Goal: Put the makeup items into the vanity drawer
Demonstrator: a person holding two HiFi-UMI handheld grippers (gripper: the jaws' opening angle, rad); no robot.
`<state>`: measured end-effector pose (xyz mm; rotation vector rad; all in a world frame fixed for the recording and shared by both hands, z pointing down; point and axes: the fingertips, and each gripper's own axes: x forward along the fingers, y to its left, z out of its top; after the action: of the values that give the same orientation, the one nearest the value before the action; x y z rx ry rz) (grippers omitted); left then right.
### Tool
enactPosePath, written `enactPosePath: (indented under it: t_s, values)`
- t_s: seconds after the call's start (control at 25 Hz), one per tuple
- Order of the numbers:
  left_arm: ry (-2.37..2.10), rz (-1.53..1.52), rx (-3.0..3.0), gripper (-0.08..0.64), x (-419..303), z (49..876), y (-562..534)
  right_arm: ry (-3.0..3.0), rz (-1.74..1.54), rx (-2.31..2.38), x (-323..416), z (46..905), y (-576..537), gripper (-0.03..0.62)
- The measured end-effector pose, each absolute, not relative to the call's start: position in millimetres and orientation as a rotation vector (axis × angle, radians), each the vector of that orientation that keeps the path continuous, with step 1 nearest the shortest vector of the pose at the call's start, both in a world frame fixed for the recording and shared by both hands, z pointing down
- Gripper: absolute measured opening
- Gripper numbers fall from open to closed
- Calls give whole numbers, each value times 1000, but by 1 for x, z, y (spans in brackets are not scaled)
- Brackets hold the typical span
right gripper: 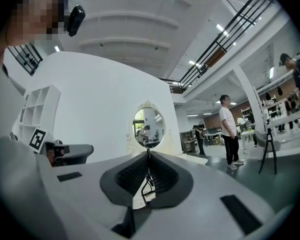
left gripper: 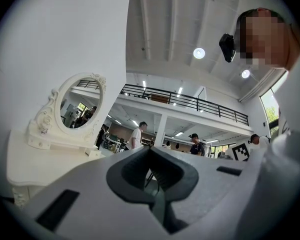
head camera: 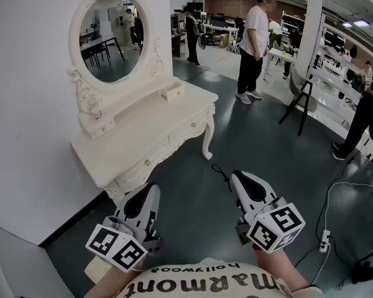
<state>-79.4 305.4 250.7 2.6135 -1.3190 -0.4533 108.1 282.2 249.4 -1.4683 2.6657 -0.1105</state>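
The white vanity [head camera: 137, 143] with an oval mirror [head camera: 112, 30] stands against the wall at the left, and its front drawers [head camera: 185, 131] are closed. My right gripper [head camera: 234, 176] hangs over the dark floor short of the vanity, shut on a thin black wire-handled makeup tool [head camera: 220, 171]. In the right gripper view the tool [right gripper: 147, 183] hangs pinched between the jaws of the right gripper [right gripper: 148, 151], with the vanity mirror [right gripper: 148, 127] straight ahead. My left gripper [head camera: 151, 189] is shut and holds nothing. The left gripper [left gripper: 150, 150] points past the vanity [left gripper: 50, 156], which lies to its left.
A small white box [head camera: 173, 90] sits on the vanity top. A person in a white shirt [head camera: 253, 42] stands beyond, another [head camera: 367, 110] at the right. A black tripod [head camera: 301, 101] stands on the floor. A power strip with cable [head camera: 325, 241] lies at the lower right.
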Motion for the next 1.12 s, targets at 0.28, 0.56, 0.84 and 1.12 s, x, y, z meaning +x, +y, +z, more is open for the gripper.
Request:
enactPosePath:
  t_s: [0.28,0.56,0.84,1.12]
  values:
    - [-1315,-426,2568,9,-84,269,271,2636,-174,-1487,108,265,244,34]
    - [-1381,-440,2563,9,-77,262,235,2664,-163,-1430,117,263,205,32]
    - [-1450,-465,2541,8,-57,254,182,2695,-153,-1364,136,256,143,33]
    - [-1526,-506,2519,9,-40,245,135,2725,-93,-1268,153,238,83,32]
